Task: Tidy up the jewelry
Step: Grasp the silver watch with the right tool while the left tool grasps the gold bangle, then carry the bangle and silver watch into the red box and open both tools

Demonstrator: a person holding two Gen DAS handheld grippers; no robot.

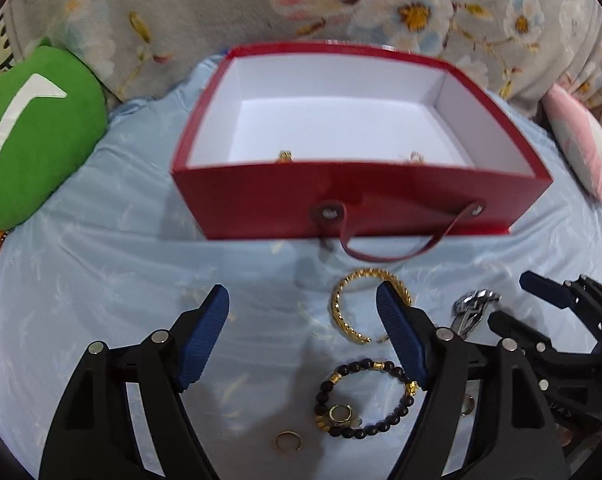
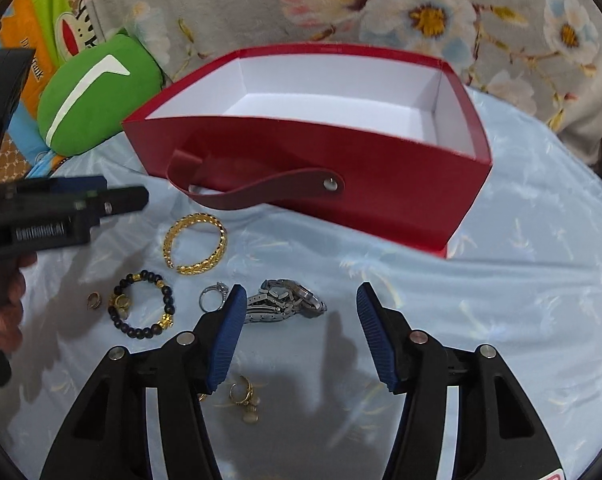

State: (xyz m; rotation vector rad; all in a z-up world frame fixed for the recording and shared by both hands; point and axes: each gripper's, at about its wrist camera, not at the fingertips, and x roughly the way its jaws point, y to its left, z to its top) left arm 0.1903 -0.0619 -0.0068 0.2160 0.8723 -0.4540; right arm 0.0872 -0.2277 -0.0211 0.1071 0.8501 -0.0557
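Observation:
A red box (image 1: 341, 196) with a white inside and a strap handle stands open on the pale blue cloth; two small gold pieces (image 1: 285, 156) lie inside against its near wall. In front of it lie a gold bangle (image 1: 353, 308), a black bead bracelet (image 1: 365, 400), a gold ring (image 1: 288, 439) and a steel watch (image 2: 289, 300). My left gripper (image 1: 301, 296) hovers open over the bangle and bracelet, holding nothing. My right gripper (image 2: 301, 294) is open and empty just above the watch, with a silver ring (image 2: 213, 296) by its left finger and gold earrings (image 2: 243, 396) beneath it.
A green cushion (image 1: 41, 140) lies left of the box and a pink one (image 1: 581, 144) to its right. Floral fabric (image 2: 381, 8) rises behind. A person's hand (image 2: 9, 312) holds the left gripper (image 2: 101, 196) at the left edge of the right wrist view.

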